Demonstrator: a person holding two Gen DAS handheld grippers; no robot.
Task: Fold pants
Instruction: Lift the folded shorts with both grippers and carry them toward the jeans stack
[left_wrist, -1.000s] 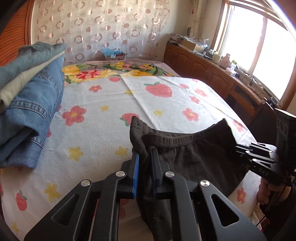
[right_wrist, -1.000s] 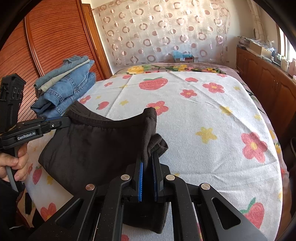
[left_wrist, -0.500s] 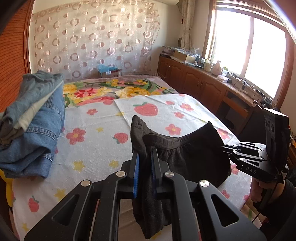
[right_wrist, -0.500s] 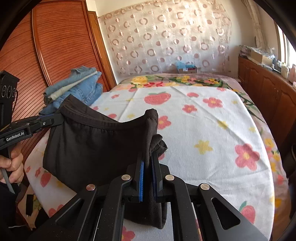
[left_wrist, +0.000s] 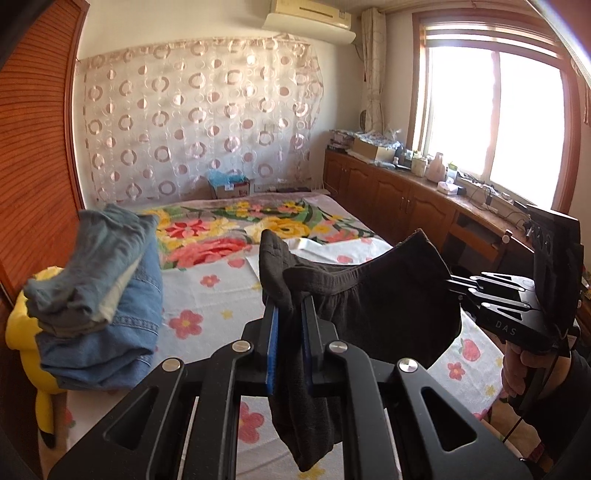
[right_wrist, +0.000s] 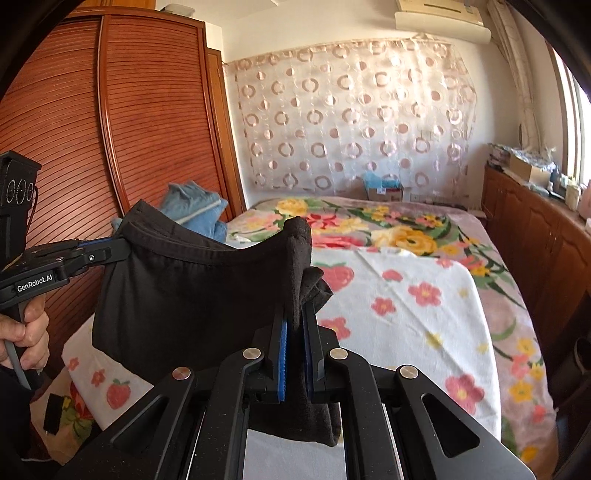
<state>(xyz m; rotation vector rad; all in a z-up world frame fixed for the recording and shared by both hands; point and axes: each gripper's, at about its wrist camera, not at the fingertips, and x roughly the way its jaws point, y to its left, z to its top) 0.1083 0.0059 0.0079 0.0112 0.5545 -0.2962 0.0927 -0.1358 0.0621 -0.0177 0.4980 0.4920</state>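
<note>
Pants (left_wrist: 384, 314): dark, waistband stretched left to right, legs hanging down.
Left tongs (left_wrist: 289, 332): pinching one waistband end.
Right tongs (right_wrist: 295, 339): pinching the other.

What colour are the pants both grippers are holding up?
Plain dark brown, nearly black, no pattern. The pants show best in the right wrist view.

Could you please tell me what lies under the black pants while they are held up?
Under the black pants lies the strawberry-print towel, spread over the bed. The part directly behind the hanging cloth is covered from view.
</note>
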